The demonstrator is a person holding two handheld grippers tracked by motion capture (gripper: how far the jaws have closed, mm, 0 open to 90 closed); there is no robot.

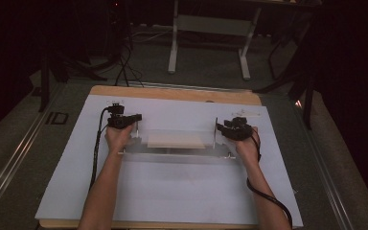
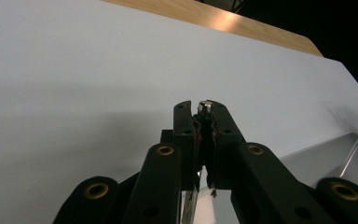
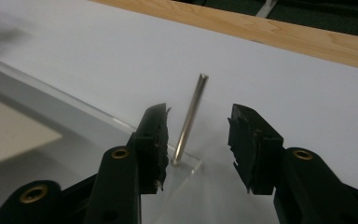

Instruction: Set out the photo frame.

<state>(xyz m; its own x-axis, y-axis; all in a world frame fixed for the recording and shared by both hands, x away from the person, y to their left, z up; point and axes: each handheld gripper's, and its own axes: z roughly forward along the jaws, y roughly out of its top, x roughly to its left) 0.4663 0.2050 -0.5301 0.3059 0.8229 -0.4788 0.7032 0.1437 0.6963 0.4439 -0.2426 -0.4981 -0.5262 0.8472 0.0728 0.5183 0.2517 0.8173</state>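
White table sheet (image 1: 172, 191), left tool (image 2: 200, 116) clenched on metal post (image 2: 205, 108), right tool (image 3: 198, 140) released around rod (image 3: 191, 119).

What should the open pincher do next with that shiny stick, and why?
Probably close the right gripper on the metal rod. Its jaws are open with the upright rod standing between them, untouched, at a corner of the clear plate. The left gripper already looks shut on its own rod.
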